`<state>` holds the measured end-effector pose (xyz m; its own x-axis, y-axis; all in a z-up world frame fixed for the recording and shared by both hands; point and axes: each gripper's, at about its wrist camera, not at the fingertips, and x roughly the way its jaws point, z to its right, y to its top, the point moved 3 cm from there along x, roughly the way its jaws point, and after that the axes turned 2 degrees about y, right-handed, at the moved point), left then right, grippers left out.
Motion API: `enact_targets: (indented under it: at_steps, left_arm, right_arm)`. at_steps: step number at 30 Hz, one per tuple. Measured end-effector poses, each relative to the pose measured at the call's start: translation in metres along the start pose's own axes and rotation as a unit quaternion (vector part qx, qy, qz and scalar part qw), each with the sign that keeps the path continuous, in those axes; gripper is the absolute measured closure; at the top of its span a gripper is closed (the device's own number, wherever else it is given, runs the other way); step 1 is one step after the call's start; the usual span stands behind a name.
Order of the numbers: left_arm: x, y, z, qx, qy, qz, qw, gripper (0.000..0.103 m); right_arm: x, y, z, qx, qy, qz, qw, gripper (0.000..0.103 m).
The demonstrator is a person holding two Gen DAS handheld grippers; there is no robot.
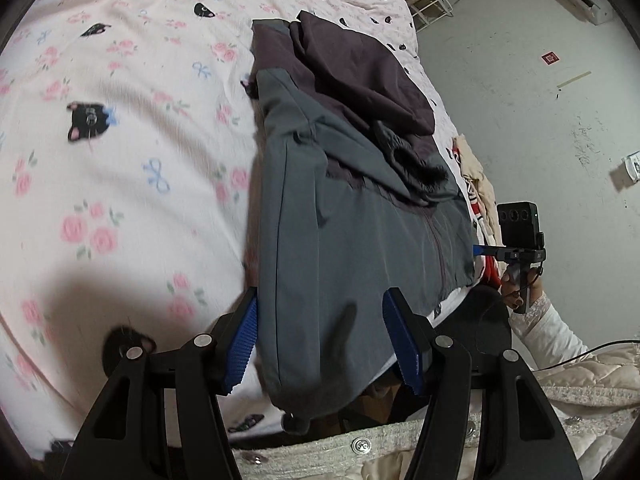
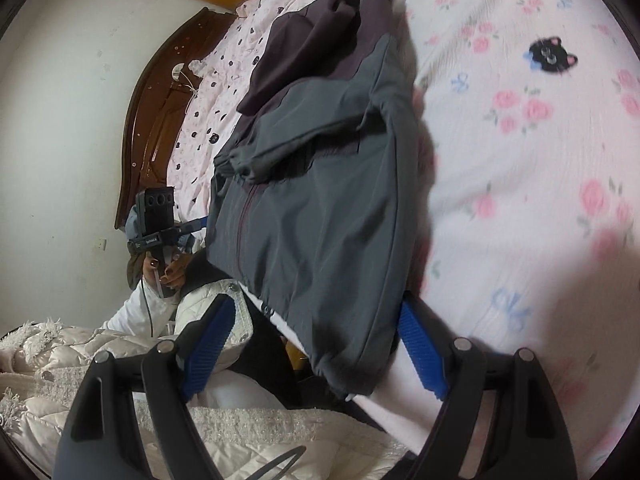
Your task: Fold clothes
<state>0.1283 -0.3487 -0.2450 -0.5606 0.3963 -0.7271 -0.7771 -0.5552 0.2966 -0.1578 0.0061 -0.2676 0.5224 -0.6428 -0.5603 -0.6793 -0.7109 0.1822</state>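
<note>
A grey jacket [image 1: 340, 220] with a dark purple hood and upper part lies lengthwise on the bed, sleeves folded in over its front. Its hem end hangs past the bed's near edge. My left gripper [image 1: 320, 340] stands open over the hem's left corner, its blue pads on either side of the cloth and not pinching it. In the right wrist view the same jacket [image 2: 320, 200] reaches down to my right gripper [image 2: 314, 344]. That gripper is open wide at the other hem corner, with its left pad clear of the cloth.
The pink floral bedspread [image 1: 120, 160] with black cat prints stretches far beyond the jacket. A beige and red garment [image 1: 476, 184] lies at the bed's right edge by the wall. A dark wooden headboard [image 2: 152, 120] curves at the left. The person's white quilted coat [image 2: 120, 360] is close below.
</note>
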Motion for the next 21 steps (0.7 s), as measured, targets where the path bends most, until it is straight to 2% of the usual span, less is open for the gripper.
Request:
enact_targets:
  at_steps: [21]
  left_arm:
    - [0.007,-0.022,0.010,-0.007,0.007,0.005,0.9999,0.047]
  right_arm:
    - [0.013,-0.022,-0.004,0.012,0.026,0.015,0.999,0.019]
